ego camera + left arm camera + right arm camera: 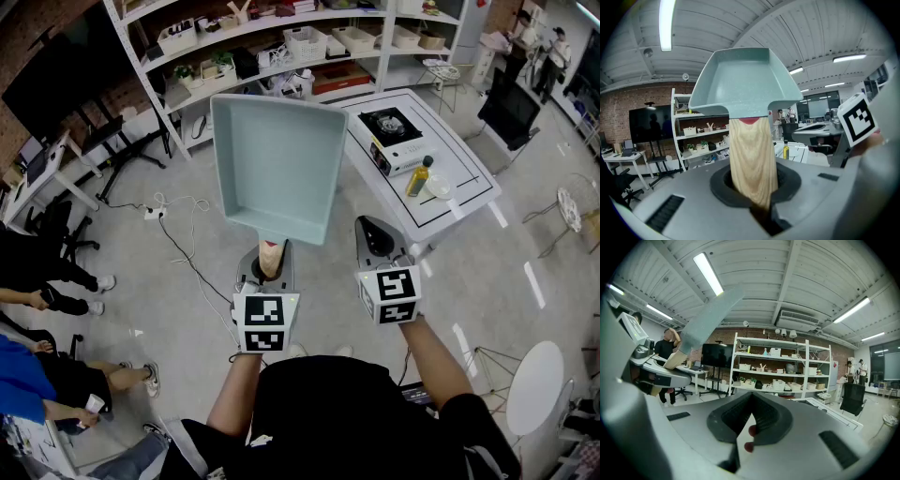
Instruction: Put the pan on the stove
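Note:
A square pale-teal pan (277,164) with a wooden handle (272,258) is held up in the air, well above the floor. My left gripper (270,267) is shut on that handle; in the left gripper view the handle (751,159) runs down between the jaws and the pan (743,79) stands above it. The stove (389,127), a small black-topped burner, sits on a white table (469,178) ahead and to the right. My right gripper (378,239) hangs beside the left one with its jaws together and nothing in them. From the right gripper view the pan (712,310) shows edge-on at upper left.
A yellow oil bottle (419,176) and a small white dish (438,187) stand on the table near the stove. White shelving (281,47) with baskets lines the back wall. A cable (178,234) lies on the floor. Seated people's legs (56,291) are at the left, and a round white stool (534,384) at lower right.

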The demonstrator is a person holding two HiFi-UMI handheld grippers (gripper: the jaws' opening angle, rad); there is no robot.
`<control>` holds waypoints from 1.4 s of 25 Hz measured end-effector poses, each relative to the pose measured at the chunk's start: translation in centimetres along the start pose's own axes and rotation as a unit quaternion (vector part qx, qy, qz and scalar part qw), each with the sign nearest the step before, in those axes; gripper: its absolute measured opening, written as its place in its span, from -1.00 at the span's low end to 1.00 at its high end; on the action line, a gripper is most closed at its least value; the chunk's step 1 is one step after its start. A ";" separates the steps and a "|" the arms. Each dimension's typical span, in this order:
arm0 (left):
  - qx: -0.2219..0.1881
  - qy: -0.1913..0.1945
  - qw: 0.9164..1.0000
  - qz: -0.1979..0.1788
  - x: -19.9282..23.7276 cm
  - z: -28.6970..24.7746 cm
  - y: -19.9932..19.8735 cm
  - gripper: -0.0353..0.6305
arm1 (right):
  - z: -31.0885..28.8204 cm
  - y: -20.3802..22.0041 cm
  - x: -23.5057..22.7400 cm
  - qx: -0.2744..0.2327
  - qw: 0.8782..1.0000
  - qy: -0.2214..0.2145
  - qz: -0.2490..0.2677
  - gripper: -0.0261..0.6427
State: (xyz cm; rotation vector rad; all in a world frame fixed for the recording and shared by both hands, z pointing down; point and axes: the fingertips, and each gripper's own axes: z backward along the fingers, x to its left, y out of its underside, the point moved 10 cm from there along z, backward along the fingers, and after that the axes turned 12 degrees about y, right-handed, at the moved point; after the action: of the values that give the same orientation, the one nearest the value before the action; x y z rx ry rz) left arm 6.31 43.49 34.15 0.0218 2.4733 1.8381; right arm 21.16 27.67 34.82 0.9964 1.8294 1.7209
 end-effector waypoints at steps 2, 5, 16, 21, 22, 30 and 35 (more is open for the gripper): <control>-0.001 -0.002 1.000 -0.001 -0.2 0.1 0.1 -0.76 | 0.2 0.2 0.0 0.000 1.000 0.000 -0.002 -0.92; 0.000 -0.004 1.000 -0.002 -0.4 0.1 0.2 -0.76 | 0.3 0.4 -0.2 0.003 1.000 -0.003 -0.017 -0.92; 0.002 -0.010 1.000 -0.004 -2.3 -1.3 0.1 -0.76 | 0.6 1.3 -2.7 0.005 0.999 -0.009 -0.033 -0.92; 0.002 -0.014 1.000 -0.006 -3.5 -1.8 -0.4 -0.76 | 1.0 1.6 -4.0 0.006 0.999 -0.013 -0.035 -0.92; 0.001 -0.015 1.000 -0.006 -3.7 -2.0 -0.3 -0.76 | 1.0 1.8 -4.3 0.007 0.999 -0.014 -0.034 -0.92; 0.008 -0.019 1.000 0.008 -4.9 -2.9 0.1 -0.76 | 0.9 2.6 -5.1 0.012 0.999 -0.022 -0.038 -0.92; 0.005 -0.018 1.000 0.010 -4.2 -3.7 0.3 -0.76 | 0.0 3.0 -5.2 0.013 0.999 -0.020 -0.038 -0.92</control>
State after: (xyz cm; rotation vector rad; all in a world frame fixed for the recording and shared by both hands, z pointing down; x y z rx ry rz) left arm 10.24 39.83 35.64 0.0790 2.4656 1.8171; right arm 25.15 23.65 36.89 0.9523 1.8447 1.6253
